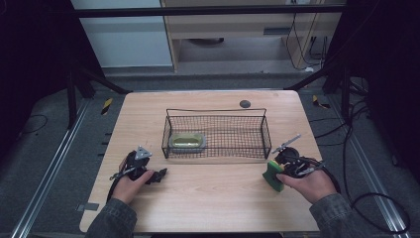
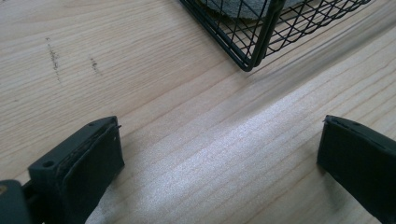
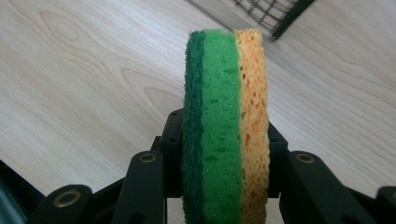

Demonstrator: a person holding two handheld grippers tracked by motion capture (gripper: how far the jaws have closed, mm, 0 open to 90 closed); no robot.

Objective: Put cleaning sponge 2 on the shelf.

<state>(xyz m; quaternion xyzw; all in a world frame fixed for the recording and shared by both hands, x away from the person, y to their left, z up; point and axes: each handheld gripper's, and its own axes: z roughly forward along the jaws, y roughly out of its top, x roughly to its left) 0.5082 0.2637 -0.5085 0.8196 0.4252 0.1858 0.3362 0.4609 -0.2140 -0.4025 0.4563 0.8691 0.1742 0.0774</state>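
Wooden worktop (image 1: 208, 198) sat on a metal frame in a dim room, cabinets at the far end. Near left: left tool (image 2: 217, 158) rested low on the wood, jaws spread, nothing between them. Near right: right tool (image 1: 277, 171) was pinching two sponges stacked edge-up, green sponge (image 3: 212, 135) and orange sponge (image 3: 252, 126), pads pressing both outer faces. Farther in, mid-worktop, wire basket (image 1: 216, 111) held a yellowish pad in a grey dish (image 1: 187, 142) at its left end. Likely step: carry the sponges into the basket. To do it well: keep the squeeze firm so the two don't slide apart, lift clear of the near rim, lower into the free right half, then release.
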